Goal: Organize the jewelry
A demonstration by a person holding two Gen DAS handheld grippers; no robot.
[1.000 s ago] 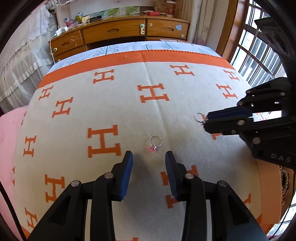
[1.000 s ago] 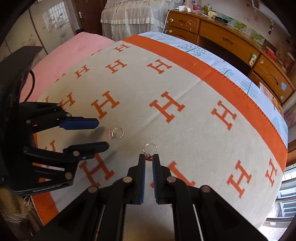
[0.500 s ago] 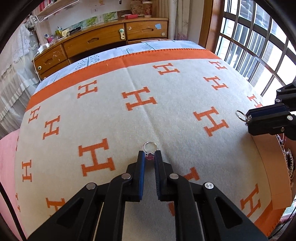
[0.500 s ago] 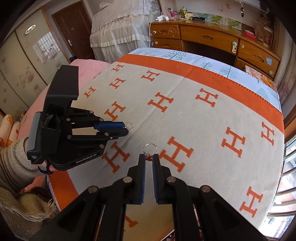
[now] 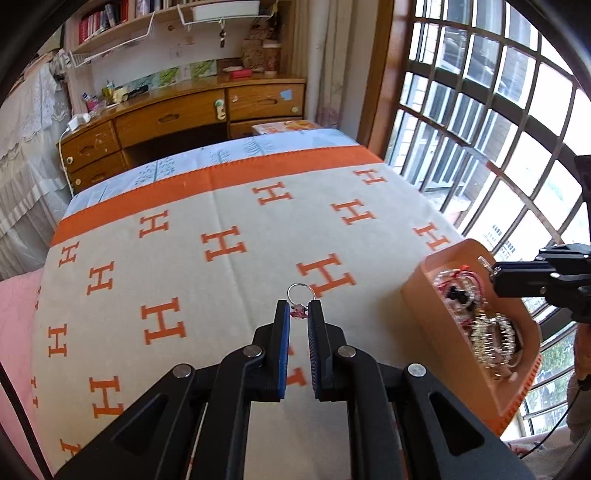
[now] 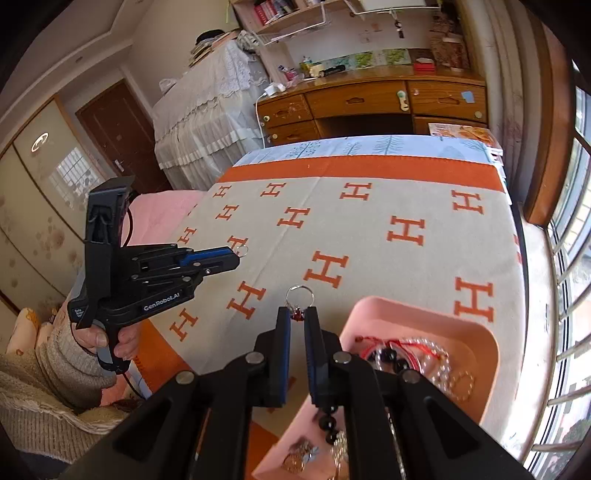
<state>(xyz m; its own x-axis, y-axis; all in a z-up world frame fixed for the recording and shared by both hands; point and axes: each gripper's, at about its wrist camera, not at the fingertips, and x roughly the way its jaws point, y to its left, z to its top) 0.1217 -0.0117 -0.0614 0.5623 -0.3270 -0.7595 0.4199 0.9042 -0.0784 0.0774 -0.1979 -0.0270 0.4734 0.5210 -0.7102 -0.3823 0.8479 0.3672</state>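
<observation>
The bed is covered by a beige blanket (image 5: 229,280) patterned with orange H motifs and bordered in orange; a pale blue sheet (image 5: 207,158) shows beyond the far border. Against the far wall stands a wooden desk (image 5: 177,114) with drawers, with bookshelves (image 5: 122,26) above it. A lace-draped piece of furniture (image 6: 207,107) and a brown door (image 6: 118,133) lie to the left, and a barred window (image 5: 491,122) to the right.

The middle of the blanket is bare, with free space over it. A pink jewelry tray (image 6: 424,317) sits near the blanket's right edge by the window, holding beaded bracelets (image 6: 410,354) and chains.

Left gripper (image 5: 298,312): jaws pressed together, pinching the pink stone of a silver ring (image 5: 301,295), which is held clear above the blanket. A hand (image 6: 107,339) in a knit sleeve grips its handle.

Right gripper (image 6: 297,315): jaws nearly closed, pinching the red-stone setting of a second ring (image 6: 299,295), which is poised just beside the tray's near-left rim.
</observation>
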